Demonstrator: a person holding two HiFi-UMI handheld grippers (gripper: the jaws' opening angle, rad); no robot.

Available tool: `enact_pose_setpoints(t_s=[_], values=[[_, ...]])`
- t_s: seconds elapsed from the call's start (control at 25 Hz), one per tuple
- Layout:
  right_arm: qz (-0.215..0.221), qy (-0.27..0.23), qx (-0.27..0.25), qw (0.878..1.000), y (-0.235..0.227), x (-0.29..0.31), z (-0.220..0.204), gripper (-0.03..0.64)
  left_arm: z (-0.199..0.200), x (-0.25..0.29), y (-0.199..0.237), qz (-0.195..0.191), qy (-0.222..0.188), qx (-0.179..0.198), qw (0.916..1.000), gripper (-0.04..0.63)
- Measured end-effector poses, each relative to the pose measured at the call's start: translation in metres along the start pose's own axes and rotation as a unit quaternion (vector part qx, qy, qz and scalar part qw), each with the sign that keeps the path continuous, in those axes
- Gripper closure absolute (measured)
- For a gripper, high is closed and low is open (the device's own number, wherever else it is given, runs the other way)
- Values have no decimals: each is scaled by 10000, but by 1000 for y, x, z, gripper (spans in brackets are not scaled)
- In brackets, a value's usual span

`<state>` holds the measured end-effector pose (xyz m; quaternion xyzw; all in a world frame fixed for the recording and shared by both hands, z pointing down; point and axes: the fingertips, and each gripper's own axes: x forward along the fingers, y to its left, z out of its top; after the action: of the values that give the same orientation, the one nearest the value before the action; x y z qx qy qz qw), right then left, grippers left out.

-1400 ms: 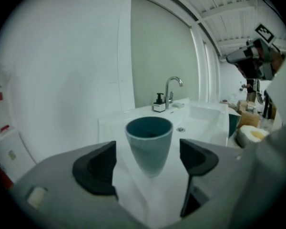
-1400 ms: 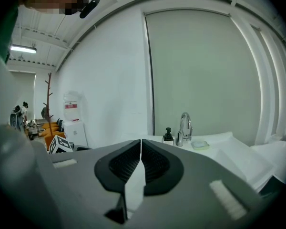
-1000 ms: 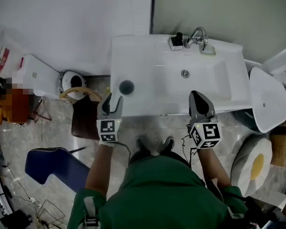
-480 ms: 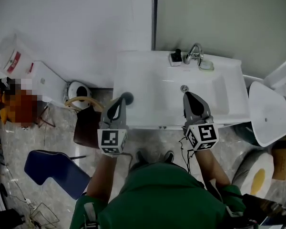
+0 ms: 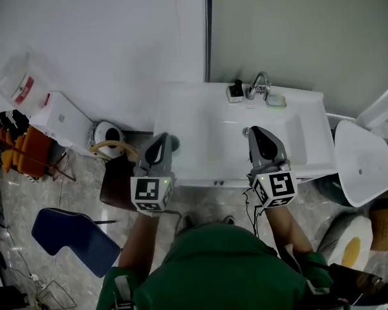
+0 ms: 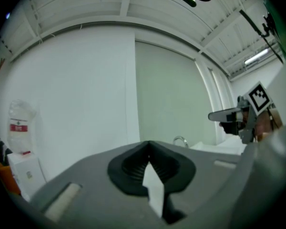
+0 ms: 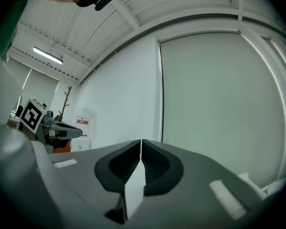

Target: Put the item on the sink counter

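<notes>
Seemingly the job is as good as done: the item, a small dark round thing, lies on the white desk left of the basin, close to the front edge. The left claw overlaps it in the head view, so only part of it shows. That claw is pressed together with nothing between its pads, and its own view looks level at the wall behind the basin rather than down at the item. The right claw hangs over the front of the basin, well apart from the item. Its pads are also together, leaving only a hairline slit, and it carries nothing. What the item is made of cannot be told from here. Judging by its size it is probably light enough for one claw. Its round outline suggests it could roll or squirt out of a careless pinch, and the glossy desk would give it little friction. If it needs shifting, the safest hold would be straight across its widest part, with the pads square to its sides and well in from the desk's edge left of the basin.
</notes>
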<state>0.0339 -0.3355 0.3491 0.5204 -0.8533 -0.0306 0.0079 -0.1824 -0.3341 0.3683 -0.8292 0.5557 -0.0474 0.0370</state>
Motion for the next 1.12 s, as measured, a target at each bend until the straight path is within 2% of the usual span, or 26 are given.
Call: enact_pose_setpoints(t_s=[0.4,0.56,1.12], values=[[-95,22,42,9999,-10,1,-3,609,-3,8,4,68,48,-47,10000,597],[-76,84,113,9999,-11,4,-8,609,-8,12,6,57,92,-192,9998,597],[-88,57,157,9998,-10,4,-7,609,-10,10,11,94,88,-350,9993,597]])
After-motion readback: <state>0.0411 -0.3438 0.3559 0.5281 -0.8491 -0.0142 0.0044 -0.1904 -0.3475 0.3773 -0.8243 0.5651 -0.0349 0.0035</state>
